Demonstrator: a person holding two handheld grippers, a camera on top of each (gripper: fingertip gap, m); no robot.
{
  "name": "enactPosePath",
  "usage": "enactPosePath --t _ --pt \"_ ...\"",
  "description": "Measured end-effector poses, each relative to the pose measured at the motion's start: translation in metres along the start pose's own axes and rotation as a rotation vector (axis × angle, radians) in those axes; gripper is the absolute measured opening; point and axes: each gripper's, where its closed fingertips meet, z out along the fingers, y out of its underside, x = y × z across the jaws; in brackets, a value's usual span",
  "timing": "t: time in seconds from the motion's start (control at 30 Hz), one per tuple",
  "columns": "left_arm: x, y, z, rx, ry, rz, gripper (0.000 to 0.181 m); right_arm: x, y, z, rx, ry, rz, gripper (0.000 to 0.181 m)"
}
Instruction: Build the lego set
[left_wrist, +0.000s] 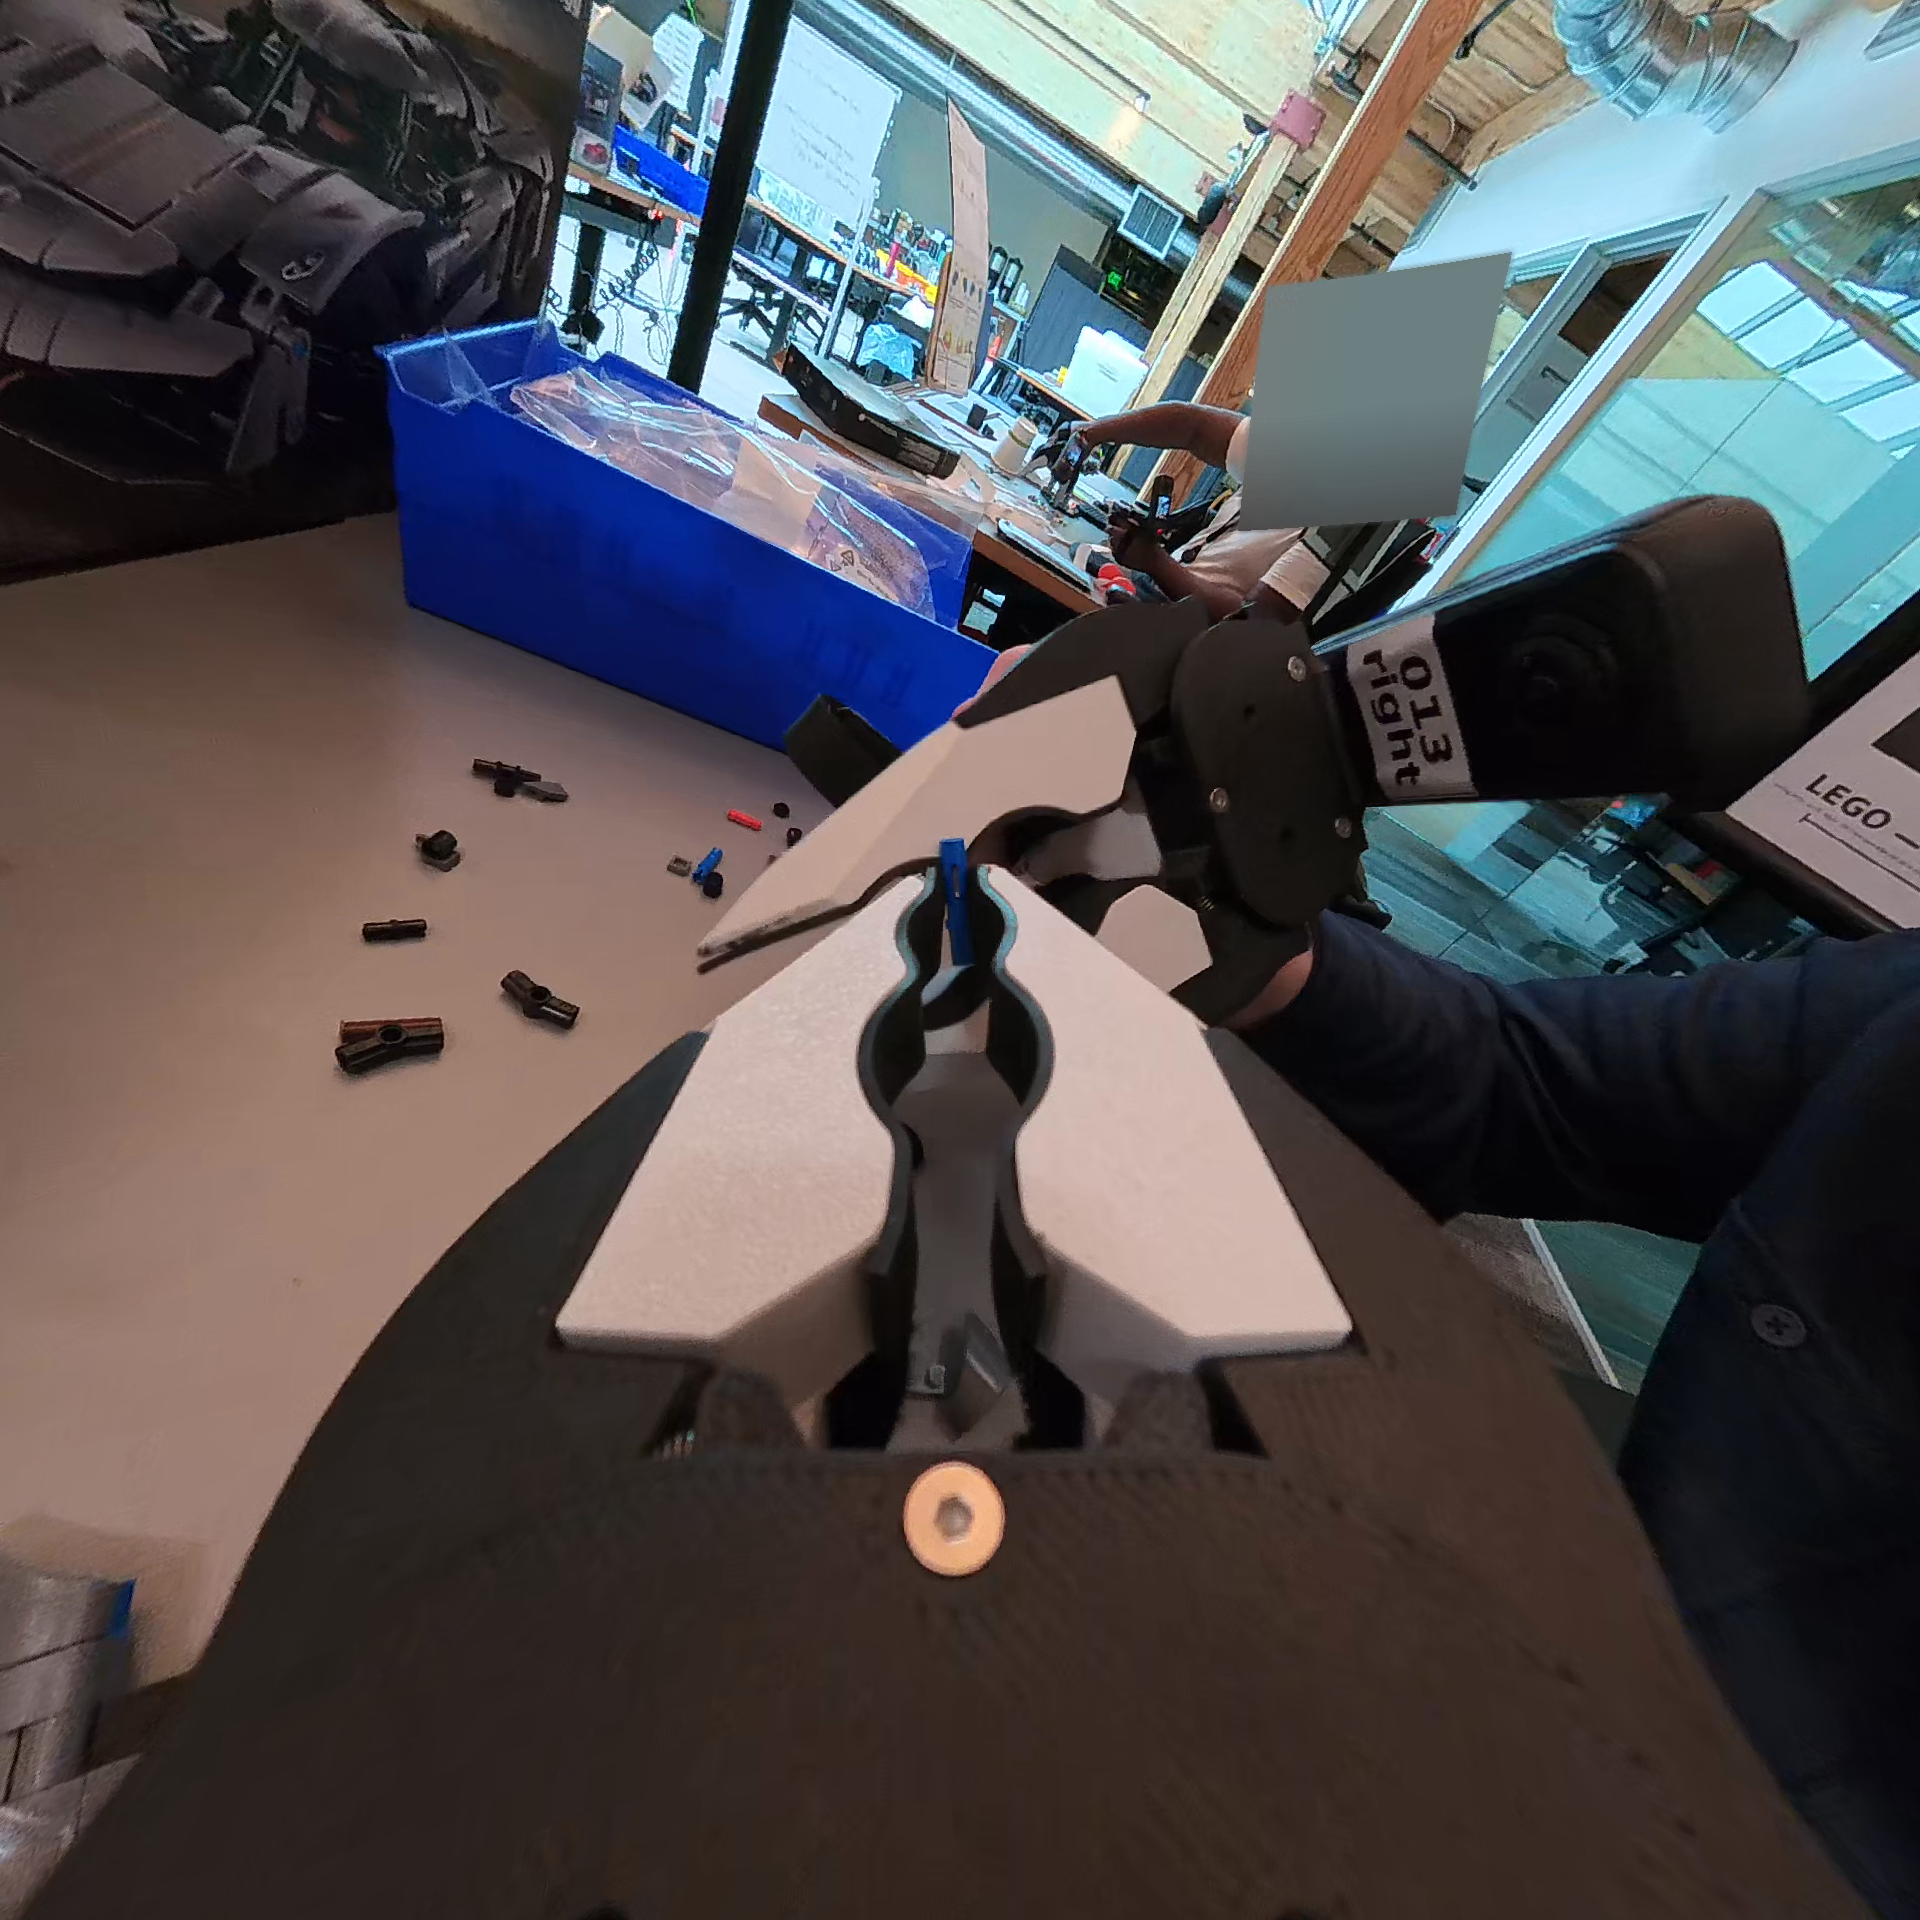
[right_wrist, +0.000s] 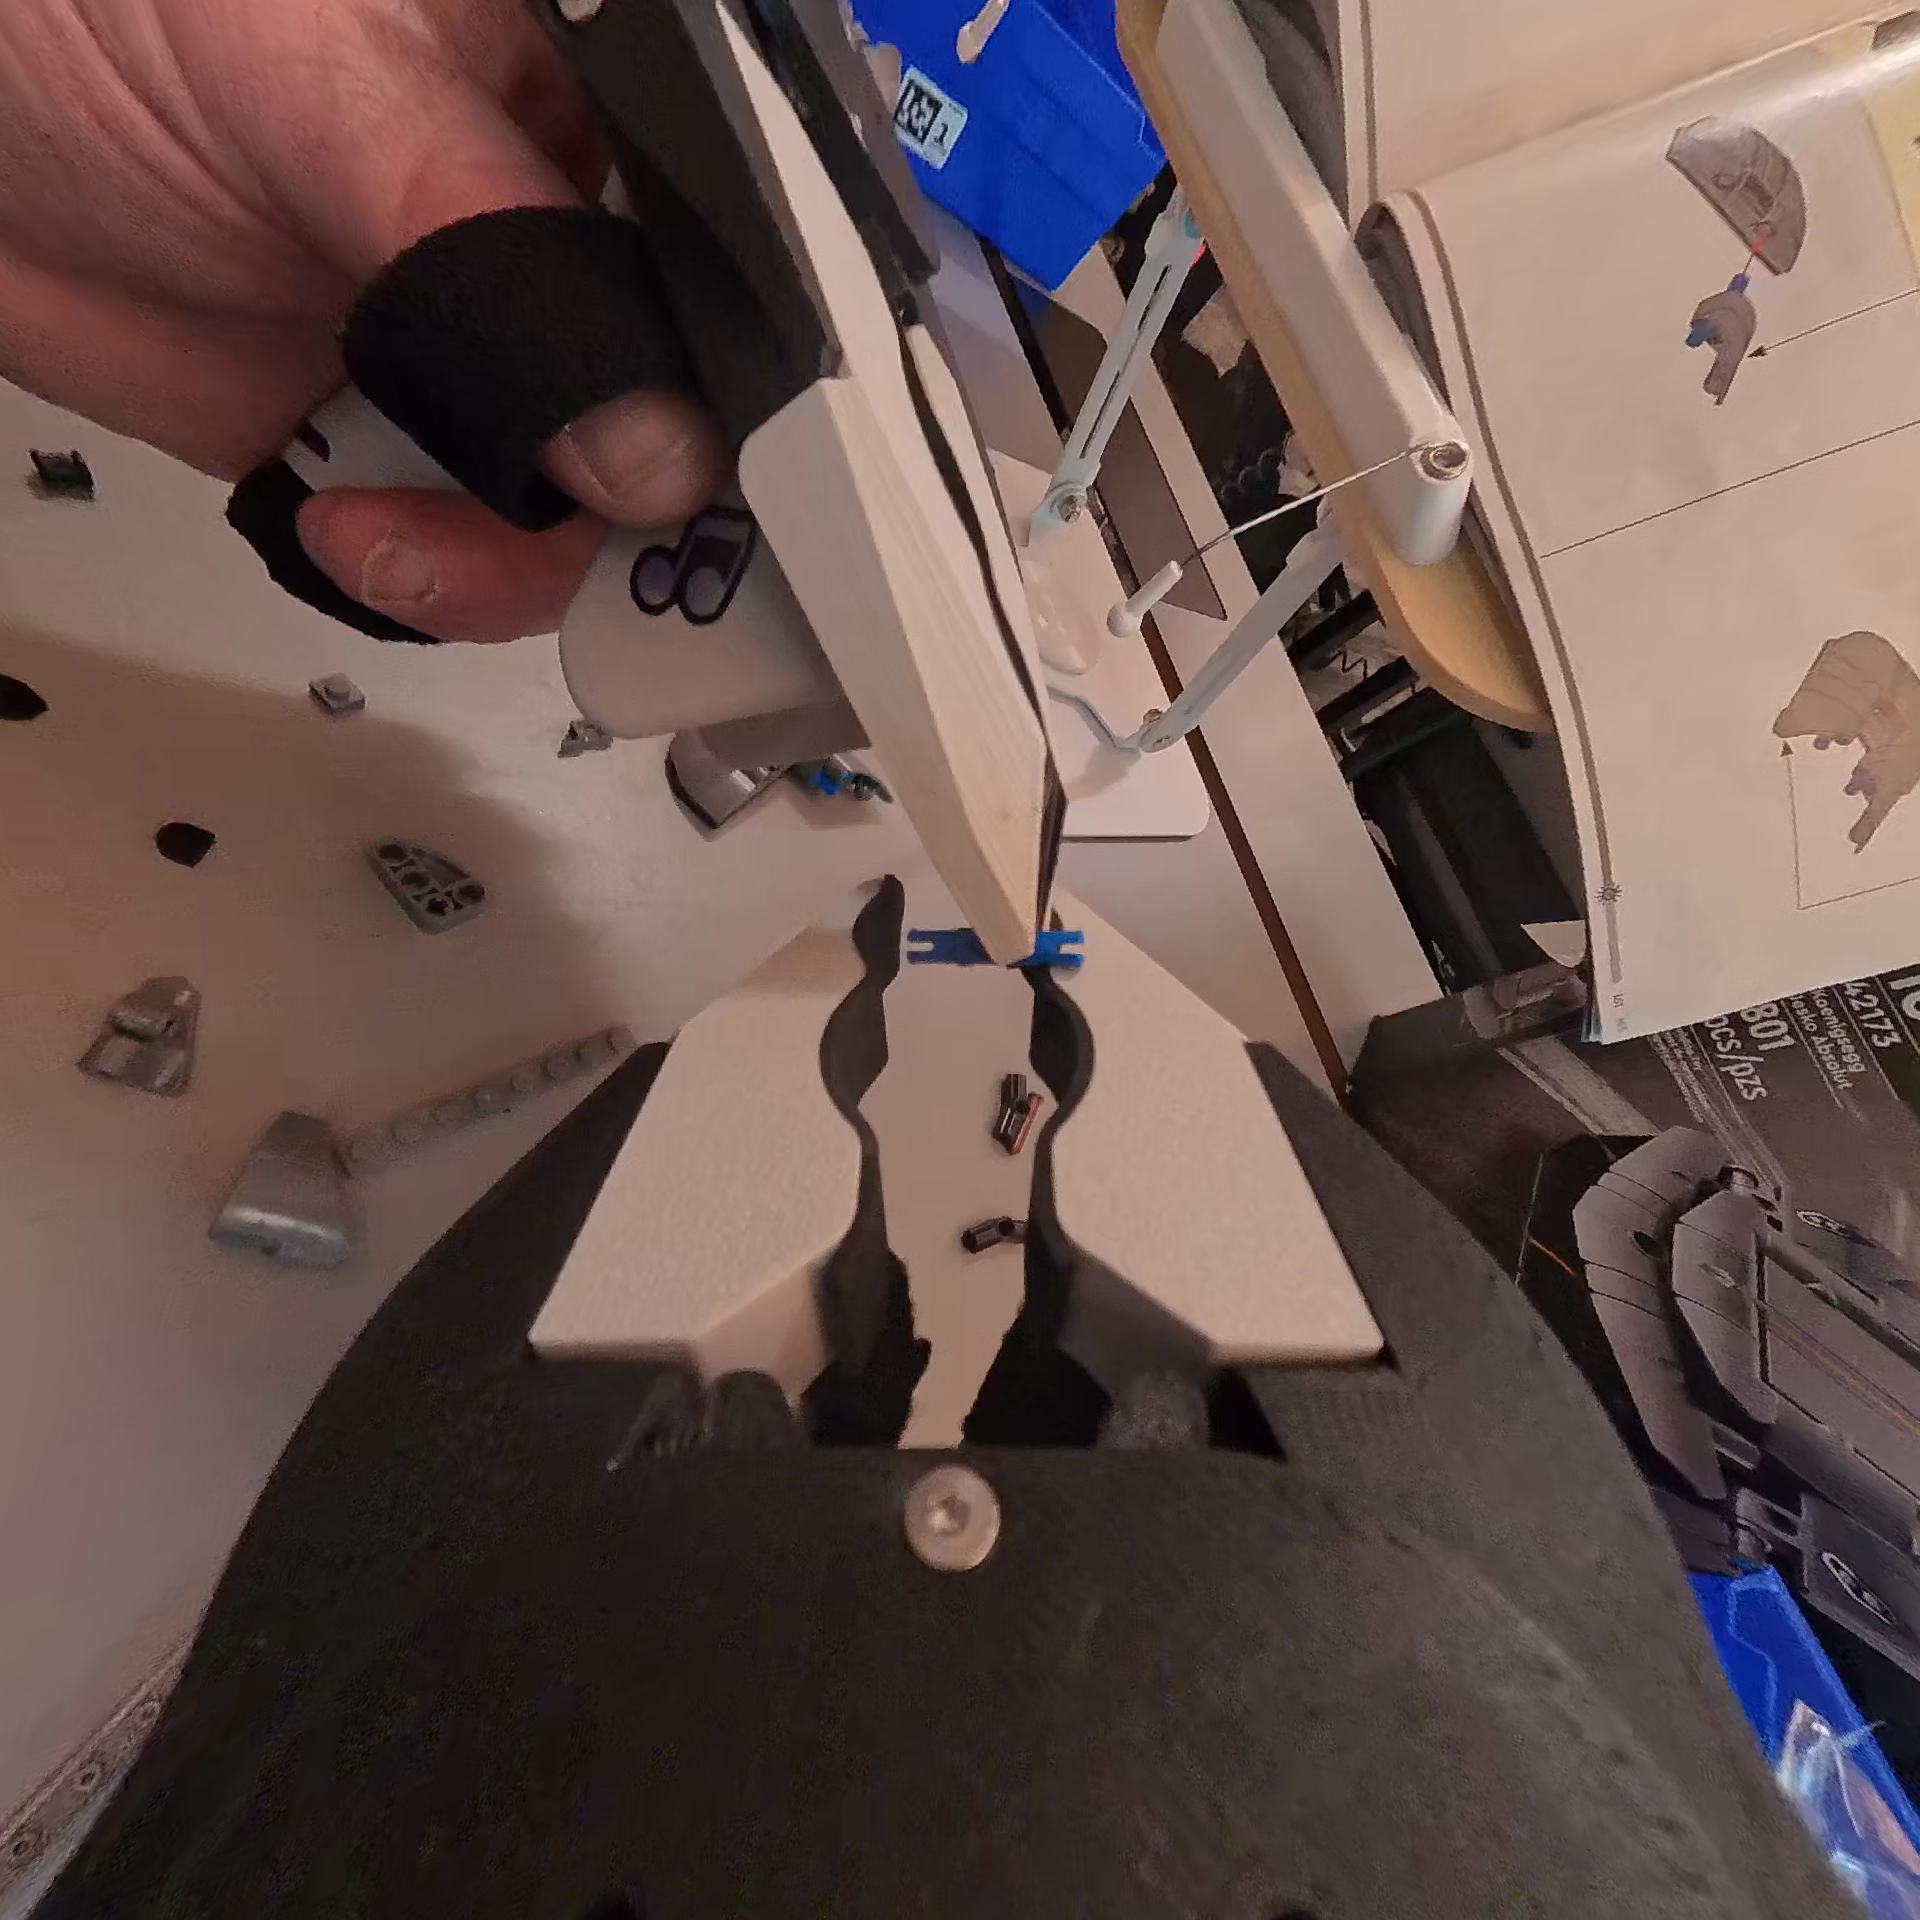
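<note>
Together, the left tool pinched a blue pin — the right tool gaped around it, perhaps touching — above the table.

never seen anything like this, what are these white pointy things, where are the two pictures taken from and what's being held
No robot here: a person holds a hand-held gripper in each hand, each with two white fingers and a camera looking along them. The left wrist view shows the left hand-held gripper shut on a small blue pin. The right wrist view shows the right hand-held gripper, its fingers apart around the same pin; whether it pinches it I cannot tell. On the table lie loose black connectors and grey pieces. A blue bin and an open instruction booklet are nearby.
</note>
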Motion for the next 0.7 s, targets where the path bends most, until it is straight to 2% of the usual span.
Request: enactPosePath --t 0.23,0.33,0.67,0.7 --pt "0.0001 0.0023 0.0016 -0.011 0.001 0.0 0.002 0.0039 -0.0013 0.0005 0.02 0.001 0.053 0.038" --pt "0.0008 0.0015 0.0009 -0.007 0.011 -0.007 0.002 0.0039 -0.002 -0.0018 0.024 0.005 0.027 0.025" --pt "0.0024 0.0002 0.0005 0.006 0.028 -0.021 0.002 0.0033 -0.0025 -0.0036 0.021 0.008 0.002 0.021" --pt "0.0025 0.0005 0.0002 0.004 0.032 -0.023 0.002 0.0021 -0.0026 -0.0036 0.022 0.005 -0.004 0.012"
